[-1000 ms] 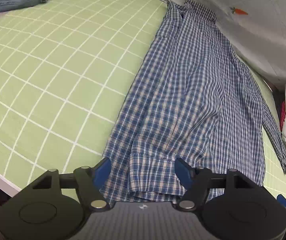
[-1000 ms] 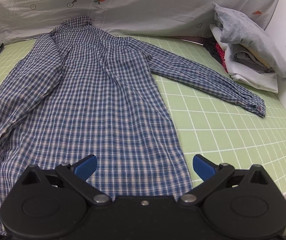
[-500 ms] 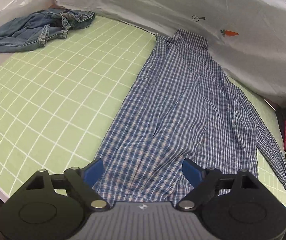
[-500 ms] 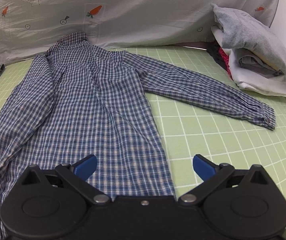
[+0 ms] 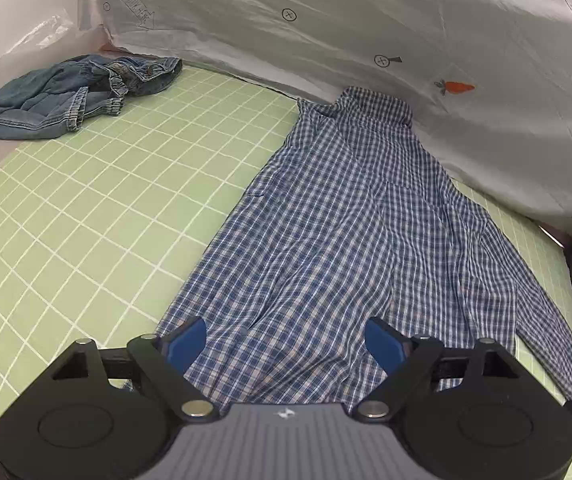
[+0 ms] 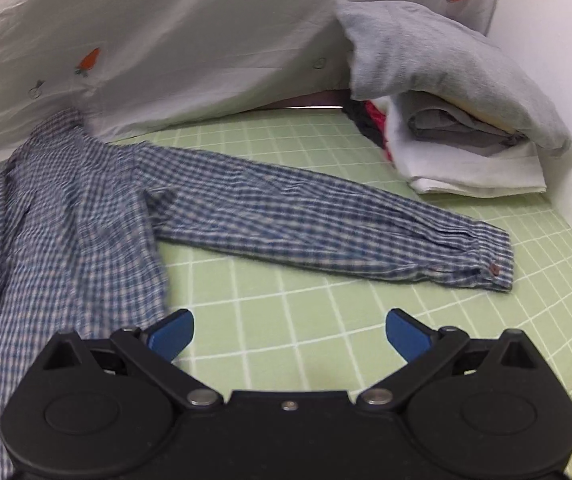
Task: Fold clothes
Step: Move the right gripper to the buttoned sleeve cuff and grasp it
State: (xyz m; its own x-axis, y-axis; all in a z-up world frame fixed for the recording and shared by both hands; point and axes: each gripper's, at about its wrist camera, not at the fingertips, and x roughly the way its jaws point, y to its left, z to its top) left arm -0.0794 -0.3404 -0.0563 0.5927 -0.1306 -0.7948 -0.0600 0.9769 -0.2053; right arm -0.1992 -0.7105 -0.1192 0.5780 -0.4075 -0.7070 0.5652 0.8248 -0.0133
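Observation:
A blue-and-white checked shirt (image 5: 337, 240) lies flat on the green grid mat (image 5: 86, 220), collar toward the back sheet. Its left sleeve is folded in over the body. My left gripper (image 5: 286, 340) is open and empty above the shirt's lower hem. In the right wrist view the shirt's body (image 6: 58, 220) is at the left and its right sleeve (image 6: 325, 224) stretches out across the mat to a buttoned cuff (image 6: 489, 264). My right gripper (image 6: 287, 334) is open and empty over bare mat (image 6: 286, 320), in front of that sleeve.
Crumpled denim jeans (image 5: 74, 96) lie at the mat's far left. A pile of folded clothes (image 6: 453, 120) with a grey top sits at the far right against the wall. A white printed sheet (image 5: 365, 32) hangs along the back. The mat's front edge is near.
Both grippers have pulled back and lifted from the shirt's hem. The right gripper has swung right, from over the shirt body to bare mat facing the outstretched sleeve. Both stayed open.

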